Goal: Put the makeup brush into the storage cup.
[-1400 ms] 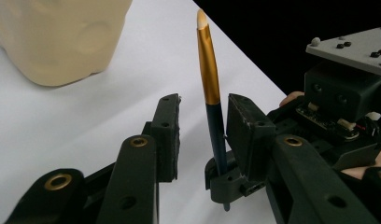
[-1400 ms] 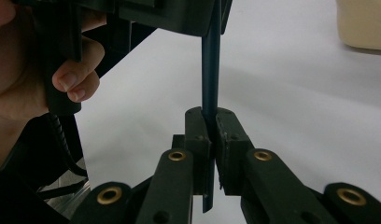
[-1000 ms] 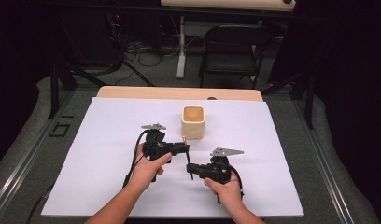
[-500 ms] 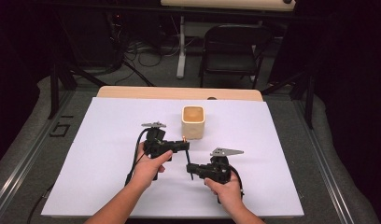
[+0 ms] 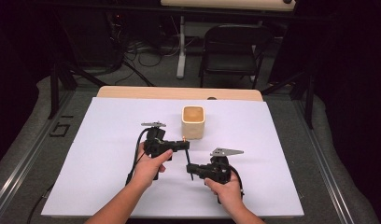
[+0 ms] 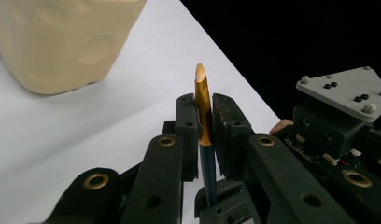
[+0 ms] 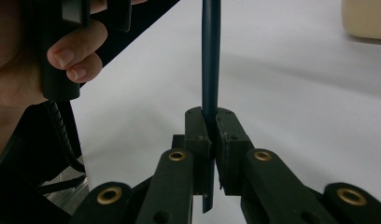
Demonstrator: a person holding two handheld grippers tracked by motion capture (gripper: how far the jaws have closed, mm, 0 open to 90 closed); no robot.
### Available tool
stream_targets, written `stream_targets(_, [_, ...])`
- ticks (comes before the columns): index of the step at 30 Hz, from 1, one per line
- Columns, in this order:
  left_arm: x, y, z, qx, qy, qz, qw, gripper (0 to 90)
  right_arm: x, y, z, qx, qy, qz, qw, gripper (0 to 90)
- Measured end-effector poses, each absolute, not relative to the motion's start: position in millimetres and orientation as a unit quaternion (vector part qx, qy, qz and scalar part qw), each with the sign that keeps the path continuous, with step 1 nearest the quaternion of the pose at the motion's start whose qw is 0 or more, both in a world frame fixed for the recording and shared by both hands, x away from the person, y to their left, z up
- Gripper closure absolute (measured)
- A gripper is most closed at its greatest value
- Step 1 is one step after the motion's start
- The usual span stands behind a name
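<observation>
Left gripper view: left tongs (image 6: 203, 135) just closed on pen (image 6: 202, 100).

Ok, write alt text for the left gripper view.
The left gripper is shut on a pen, its gold tip pointing up above the black jaws. A cream cup stands on the white table behind; the right gripper sits alongside.

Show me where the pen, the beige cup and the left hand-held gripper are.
pen (image 6: 202, 100): left gripper view, on its gold end.
beige cup (image 5: 193, 127): high view, on its front wall.
left hand-held gripper (image 6: 205, 119): left gripper view, between its fingertips, closed on the pen.
</observation>
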State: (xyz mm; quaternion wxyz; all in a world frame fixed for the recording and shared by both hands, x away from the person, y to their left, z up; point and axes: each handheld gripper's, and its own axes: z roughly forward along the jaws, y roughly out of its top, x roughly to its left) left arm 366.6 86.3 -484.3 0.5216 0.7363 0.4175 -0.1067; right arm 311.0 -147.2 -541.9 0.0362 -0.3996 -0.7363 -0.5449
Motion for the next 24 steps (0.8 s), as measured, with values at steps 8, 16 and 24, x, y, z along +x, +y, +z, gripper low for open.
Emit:
stream_targets(8, [367.6,86.9,-485.5,0.735,0.418,-0.112,0.522,81.4,311.0,-146.9,-542.2,-0.4,-0.737,-0.544,0.036,84.7])
stream_targets(16, [367.4,87.3,-485.5,0.734,0.421,-0.115,0.521,81.7,310.9,-146.8,-542.1,-0.399,-0.738,-0.543,0.033,84.7])
stream_targets(24, [367.4,87.1,-485.2,0.734,0.421,-0.116,0.52,82.0,311.1,-146.8,-542.0,-0.398,-0.74,-0.541,0.032,84.7])
